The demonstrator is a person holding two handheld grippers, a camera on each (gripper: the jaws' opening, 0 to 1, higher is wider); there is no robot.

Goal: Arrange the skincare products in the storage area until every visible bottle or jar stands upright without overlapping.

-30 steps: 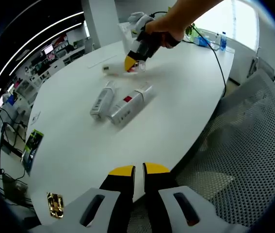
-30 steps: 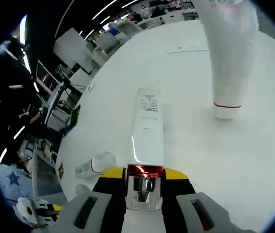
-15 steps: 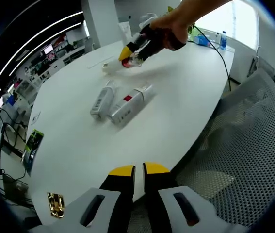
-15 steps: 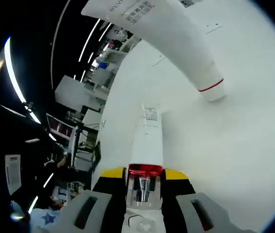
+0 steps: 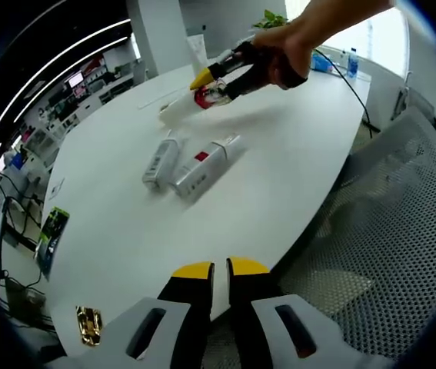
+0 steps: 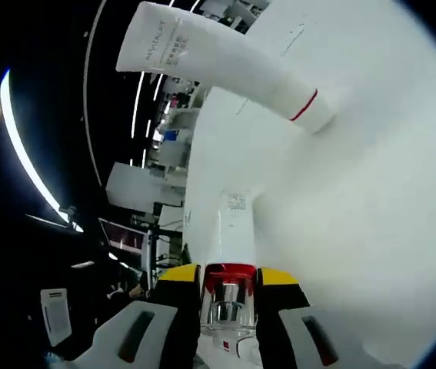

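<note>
My right gripper [image 6: 229, 274] is shut on the clear, red-ringed cap of a white tube [image 6: 234, 227], which runs straight out from the jaws. In the left gripper view a person's hand [image 5: 283, 54] holds that right gripper [image 5: 207, 83] above the far part of the white table [image 5: 279, 177], with the held tube [image 5: 176, 113] slanting down to the left. A second white tube [image 6: 225, 65] with a red line stands on its cap beyond it. A white bottle [image 5: 161, 160] and a silver pack [image 5: 206, 165] lie side by side mid-table. My left gripper [image 5: 220, 269] is shut on nothing, at the near table edge.
A grey mesh chair [image 5: 391, 231] is at the right of the table. A green-and-black box [image 5: 52, 227] and a gold object [image 5: 87, 324] are by the left edge. A black cable [image 5: 348, 100] and a water bottle [image 5: 354, 65] are at the far end.
The right gripper has lifted and tilted its tube from near upright to slanting over the table, shifting right. The two lying products and the left gripper have stayed put.
</note>
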